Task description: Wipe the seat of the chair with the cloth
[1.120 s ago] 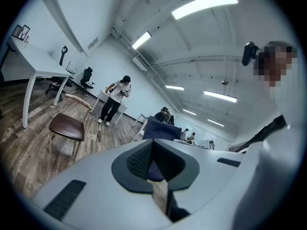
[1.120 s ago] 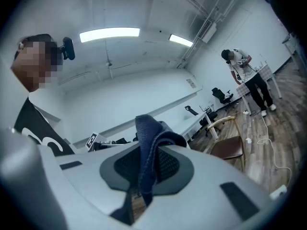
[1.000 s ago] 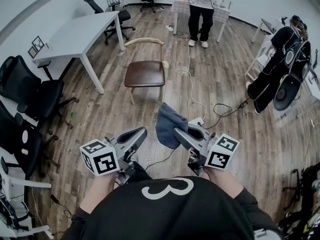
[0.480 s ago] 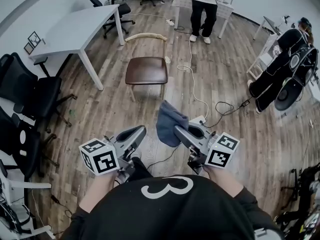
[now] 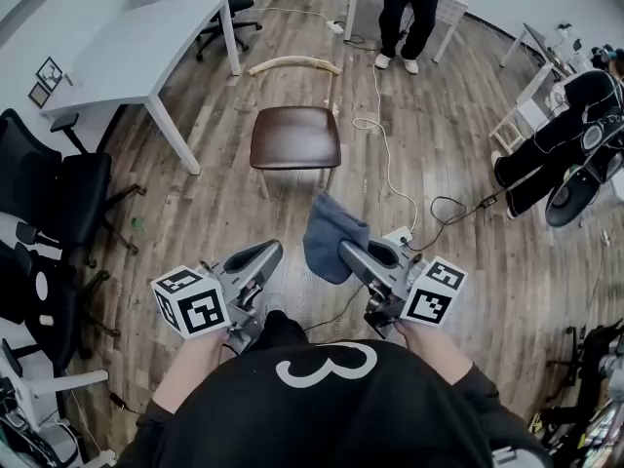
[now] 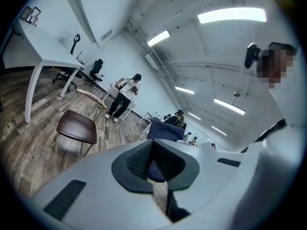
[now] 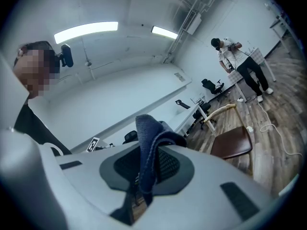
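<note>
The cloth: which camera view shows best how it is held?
The right gripper view: the cloth is pinched between the right gripper's jaws, its fold standing above them. The head view shows it bunched at that gripper's tip. The left gripper view shows only a blue patch beyond its own jaws.

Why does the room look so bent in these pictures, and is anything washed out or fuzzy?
Head view: a wide lens bows the floorboards and the edges of the white table, while the chair at centre is sharp. Left gripper view: the ceiling light strip glares to plain white. Right gripper view: dark rounded corners, and the cloth in the jaws looks a little soft up close.
</note>
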Action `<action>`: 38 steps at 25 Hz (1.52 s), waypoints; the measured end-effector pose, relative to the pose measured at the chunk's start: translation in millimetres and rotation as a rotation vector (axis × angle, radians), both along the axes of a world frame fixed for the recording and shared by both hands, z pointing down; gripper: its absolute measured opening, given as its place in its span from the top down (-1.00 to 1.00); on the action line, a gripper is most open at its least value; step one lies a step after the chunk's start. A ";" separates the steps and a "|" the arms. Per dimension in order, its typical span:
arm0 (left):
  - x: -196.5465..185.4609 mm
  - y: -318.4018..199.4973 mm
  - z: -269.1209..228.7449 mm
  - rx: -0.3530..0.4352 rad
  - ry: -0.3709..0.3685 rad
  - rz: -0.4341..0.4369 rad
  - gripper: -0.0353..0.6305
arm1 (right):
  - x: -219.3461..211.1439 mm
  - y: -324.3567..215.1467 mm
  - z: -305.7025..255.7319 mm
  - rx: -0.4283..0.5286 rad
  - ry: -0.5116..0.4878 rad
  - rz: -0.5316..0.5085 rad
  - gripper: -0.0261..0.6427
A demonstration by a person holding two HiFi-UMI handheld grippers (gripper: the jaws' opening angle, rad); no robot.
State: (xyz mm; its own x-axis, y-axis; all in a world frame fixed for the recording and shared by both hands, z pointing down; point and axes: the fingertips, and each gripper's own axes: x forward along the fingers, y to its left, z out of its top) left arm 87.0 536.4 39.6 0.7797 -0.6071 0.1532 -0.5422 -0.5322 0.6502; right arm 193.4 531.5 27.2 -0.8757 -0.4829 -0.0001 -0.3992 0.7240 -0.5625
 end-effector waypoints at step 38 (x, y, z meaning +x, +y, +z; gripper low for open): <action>-149.4 -331.0 176.8 -0.450 -0.053 -0.237 0.85 | -98.7 -326.1 155.7 -0.314 0.124 0.006 0.77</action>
